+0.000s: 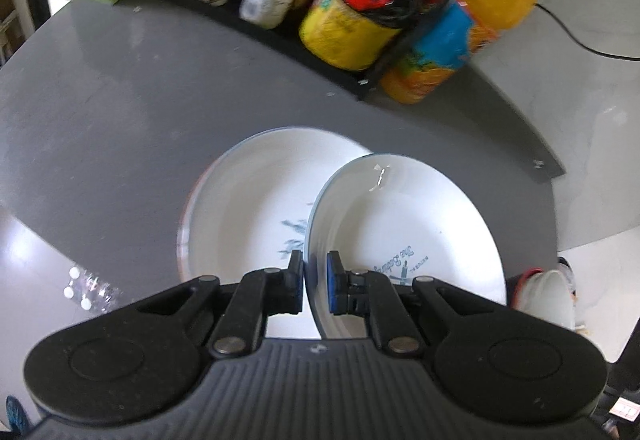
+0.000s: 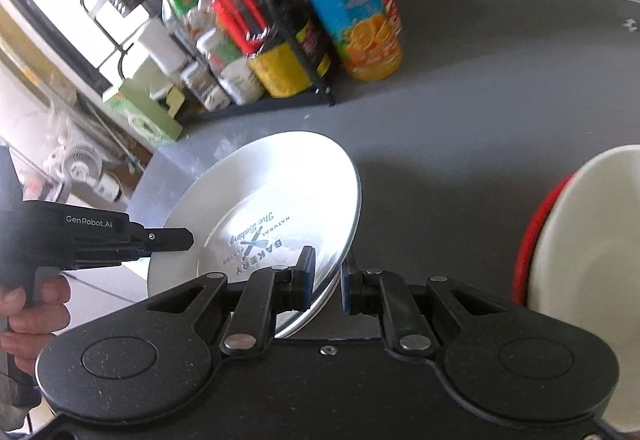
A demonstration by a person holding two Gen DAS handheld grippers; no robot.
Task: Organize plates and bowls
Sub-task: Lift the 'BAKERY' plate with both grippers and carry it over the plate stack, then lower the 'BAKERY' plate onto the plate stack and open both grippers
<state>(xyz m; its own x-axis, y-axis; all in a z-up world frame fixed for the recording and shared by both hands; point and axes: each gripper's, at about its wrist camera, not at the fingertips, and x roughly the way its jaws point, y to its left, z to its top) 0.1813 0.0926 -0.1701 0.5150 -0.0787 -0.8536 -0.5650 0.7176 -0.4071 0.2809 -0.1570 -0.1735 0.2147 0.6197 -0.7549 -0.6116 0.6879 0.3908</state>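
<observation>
Both grippers are pinching one printed plate (image 1: 404,236) by opposite rims, tilted above the table (image 1: 120,112). The left gripper (image 1: 315,282) is nearly closed on its near edge and the right gripper (image 2: 326,278) is nipping the other, probably to steady it. Beside the printed plate, a second plate (image 1: 248,208) is lying flat, likely the stacking spot, while a bowl (image 2: 584,240) is waiting on the printed plate's other side.

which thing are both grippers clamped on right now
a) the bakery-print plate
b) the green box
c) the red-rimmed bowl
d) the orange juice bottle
a: the left gripper and the right gripper each pinch the rim of the tilted bakery-print plate.
</observation>
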